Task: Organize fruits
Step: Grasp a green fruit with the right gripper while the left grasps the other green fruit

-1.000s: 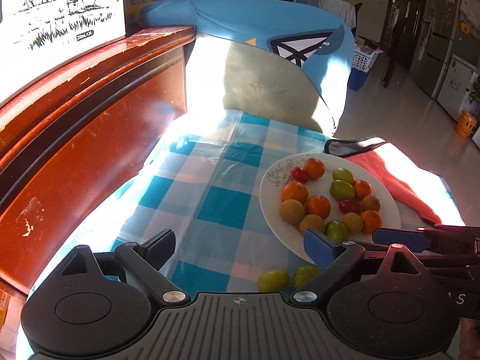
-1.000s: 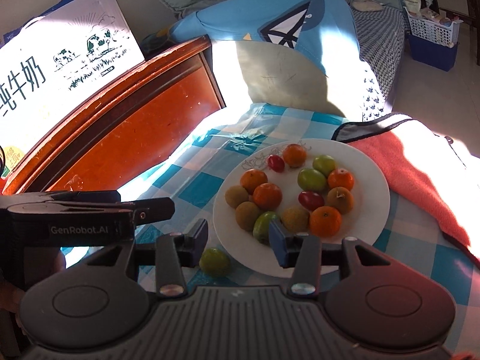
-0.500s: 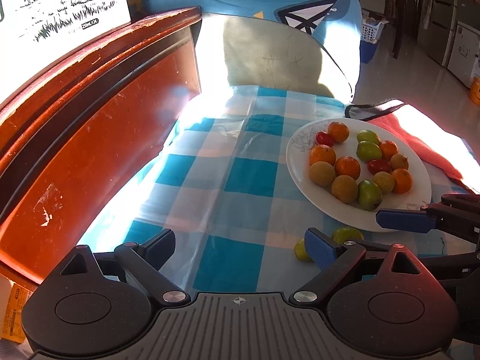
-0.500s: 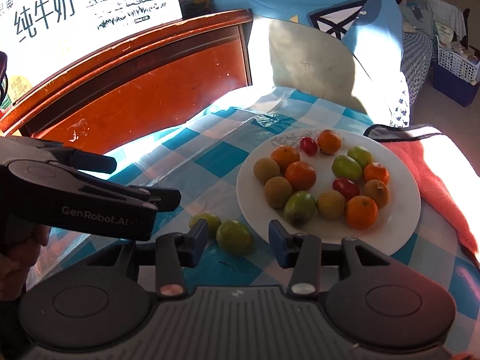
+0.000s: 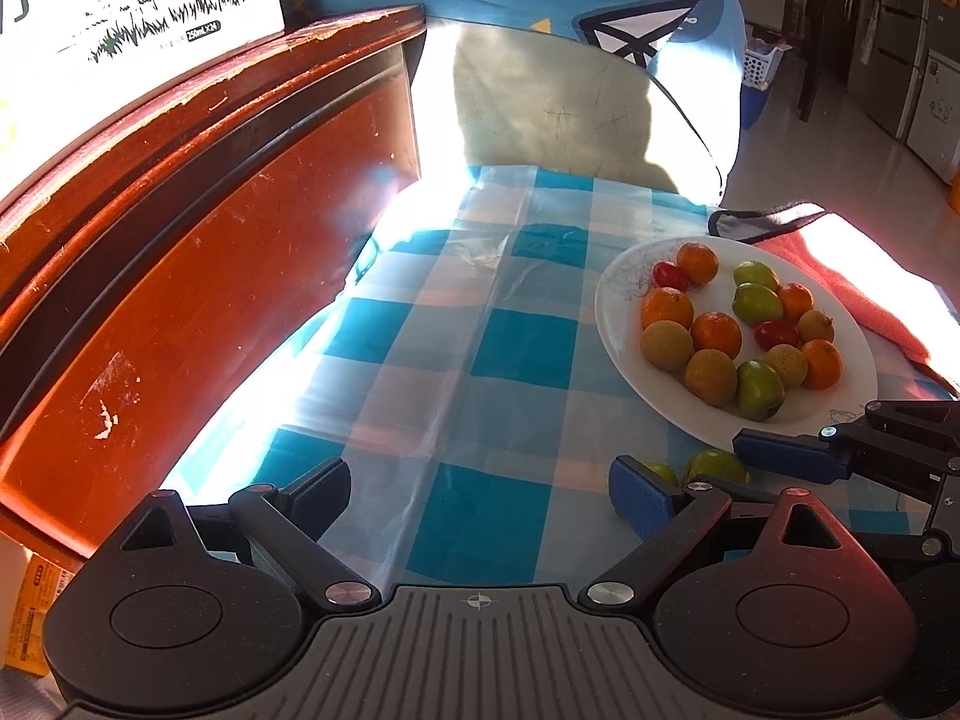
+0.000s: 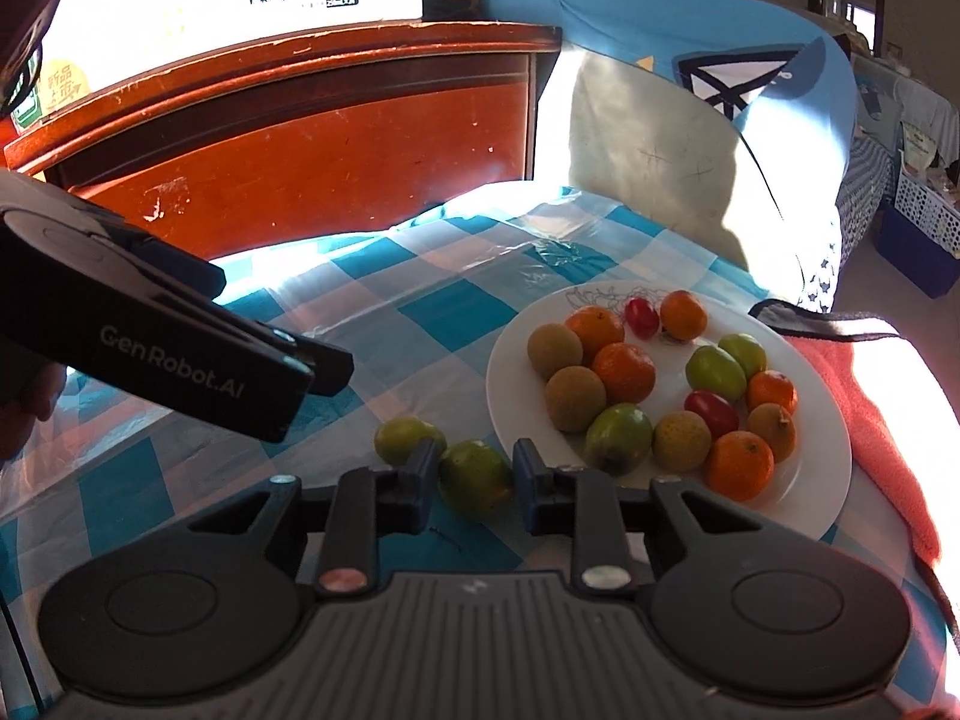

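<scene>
A white plate (image 6: pixel 822 480) holds several oranges, green fruits, brown fruits and two red ones. Two green fruits lie on the checked cloth just left of the plate. My right gripper (image 6: pixel 475 471) is closing its jaws on the nearer green fruit (image 6: pixel 474 477), and both blue pads touch its sides. The other green fruit (image 6: pixel 405 438) rests just beyond the left finger. In the left wrist view my left gripper (image 5: pixel 480 489) stands open over bare cloth with nothing between its fingers. The same green fruit (image 5: pixel 717 465) shows there beside a right finger (image 5: pixel 786 456).
A blue-and-white checked cloth (image 5: pixel 456 360) under clear plastic covers the table. A red-brown wooden board (image 5: pixel 180 252) rises along the left. A pale pillow (image 6: pixel 648 150) leans at the back. An orange-red towel (image 6: pixel 870 408) lies right of the plate.
My right gripper came lower and nearer to the loose green fruit, rolled, and narrowed its jaws until the pads met it. The left gripper stayed open and barely moved.
</scene>
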Demonstrator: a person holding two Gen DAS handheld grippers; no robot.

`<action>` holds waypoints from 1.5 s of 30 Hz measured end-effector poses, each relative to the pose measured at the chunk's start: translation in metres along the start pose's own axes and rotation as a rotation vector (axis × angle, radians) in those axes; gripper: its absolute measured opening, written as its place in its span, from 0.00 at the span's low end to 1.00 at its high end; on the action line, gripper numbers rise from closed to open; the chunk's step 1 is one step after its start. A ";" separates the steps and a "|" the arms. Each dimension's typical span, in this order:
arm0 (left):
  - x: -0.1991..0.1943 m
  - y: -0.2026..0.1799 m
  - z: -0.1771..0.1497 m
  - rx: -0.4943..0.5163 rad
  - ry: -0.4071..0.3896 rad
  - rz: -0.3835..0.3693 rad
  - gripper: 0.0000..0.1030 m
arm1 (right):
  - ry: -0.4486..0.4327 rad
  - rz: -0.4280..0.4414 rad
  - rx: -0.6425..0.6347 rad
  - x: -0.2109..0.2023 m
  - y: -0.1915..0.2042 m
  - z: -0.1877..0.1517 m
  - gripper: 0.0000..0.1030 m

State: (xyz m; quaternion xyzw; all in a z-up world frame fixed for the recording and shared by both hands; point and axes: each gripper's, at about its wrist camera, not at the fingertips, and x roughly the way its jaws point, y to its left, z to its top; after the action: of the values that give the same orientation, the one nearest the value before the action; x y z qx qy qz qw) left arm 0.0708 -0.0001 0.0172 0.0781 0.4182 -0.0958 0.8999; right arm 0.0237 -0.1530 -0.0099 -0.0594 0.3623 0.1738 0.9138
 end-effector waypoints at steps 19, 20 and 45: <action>0.000 0.019 0.004 -0.121 0.008 -0.042 0.92 | 0.035 0.043 0.007 0.001 0.007 -0.003 0.29; 0.000 0.018 0.003 -0.117 0.008 -0.043 0.92 | 0.045 0.044 0.004 0.002 0.007 -0.003 0.29; 0.023 -0.045 -0.012 0.036 0.024 -0.167 0.87 | 0.097 -0.074 0.421 -0.053 -0.063 -0.017 0.28</action>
State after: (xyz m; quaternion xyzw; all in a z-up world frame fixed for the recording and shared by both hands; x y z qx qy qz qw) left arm 0.0655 -0.0437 -0.0105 0.0601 0.4322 -0.1769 0.8822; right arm -0.0002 -0.2299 0.0126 0.1112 0.4316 0.0579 0.8933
